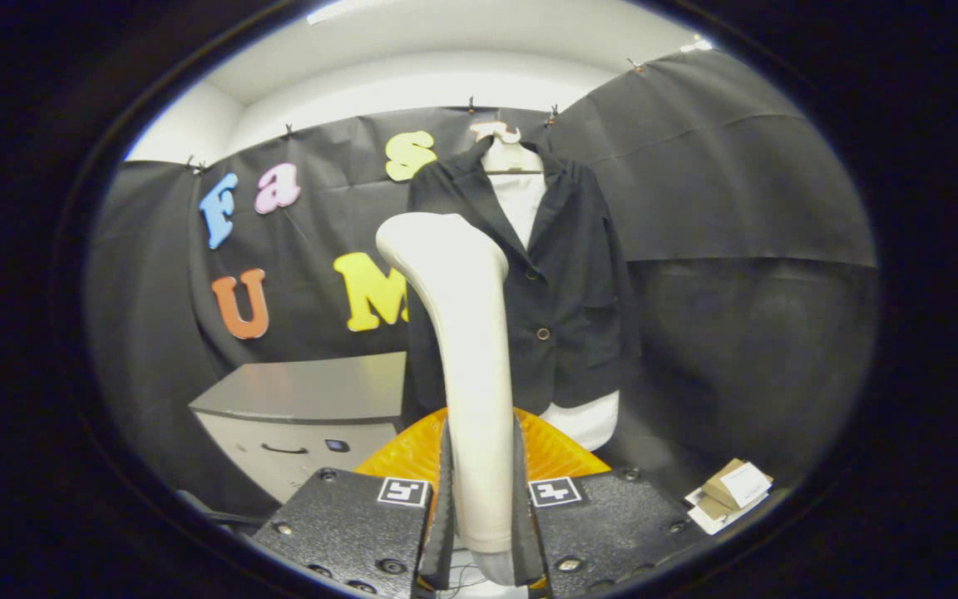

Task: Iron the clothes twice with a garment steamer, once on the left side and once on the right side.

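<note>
Garment steamer (466,349): clamped by its lower handle between the two fingers (444,507) of the gripper (479,532), both pads pressing its sides. Long axis upright, rising straight ahead of the fingers; head at the top bent over toward the left, away from the jacket's open front, though the steam face itself cannot be made out from here. Held well short of the cloth, judging by how much of the garment shows around it.

Just behind the fingers, an orange ribbed object (554,453), partly hidden. Further left, a grey cabinet (304,408); to the right on the floor, a few small cardboard boxes (728,491).

Beyond, the black jacket (570,283) over a white shirt (520,200), hung on a hanger (500,133) against the booth wall.

Risks, as judged: smooth, tall handle gripped low, so likely to tip or twist in the pads once the head drags on fabric. Loose hanging garment likely to swing or bunch rather than flatten. Head turned wrong way, a pass possibly missing the cloth. Neither side visibly steamed yet.
</note>
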A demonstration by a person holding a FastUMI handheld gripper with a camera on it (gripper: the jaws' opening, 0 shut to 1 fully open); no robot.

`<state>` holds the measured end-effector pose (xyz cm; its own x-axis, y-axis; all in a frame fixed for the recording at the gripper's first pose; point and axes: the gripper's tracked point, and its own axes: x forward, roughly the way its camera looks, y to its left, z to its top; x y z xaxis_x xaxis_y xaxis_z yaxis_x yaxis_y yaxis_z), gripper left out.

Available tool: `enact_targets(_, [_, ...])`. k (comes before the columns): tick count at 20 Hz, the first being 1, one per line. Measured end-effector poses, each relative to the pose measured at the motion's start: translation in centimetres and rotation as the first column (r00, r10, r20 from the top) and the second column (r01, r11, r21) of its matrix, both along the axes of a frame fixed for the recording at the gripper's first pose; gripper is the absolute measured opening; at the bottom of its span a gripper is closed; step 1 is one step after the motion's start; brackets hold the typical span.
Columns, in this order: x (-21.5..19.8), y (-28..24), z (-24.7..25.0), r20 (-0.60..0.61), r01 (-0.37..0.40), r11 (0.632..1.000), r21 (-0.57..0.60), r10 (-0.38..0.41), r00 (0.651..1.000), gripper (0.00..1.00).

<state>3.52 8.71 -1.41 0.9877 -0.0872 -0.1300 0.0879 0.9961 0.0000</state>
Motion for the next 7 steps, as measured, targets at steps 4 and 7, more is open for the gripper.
enact_targets(4, [-4.0,-0.4,1.8,0.063,-0.082,0.994,-0.076,0.087,0.994,0.31])
enact_targets(7, [-5.9,-0.9,2.1,0.07,-0.138,0.988,-0.067,0.142,0.987,0.31])
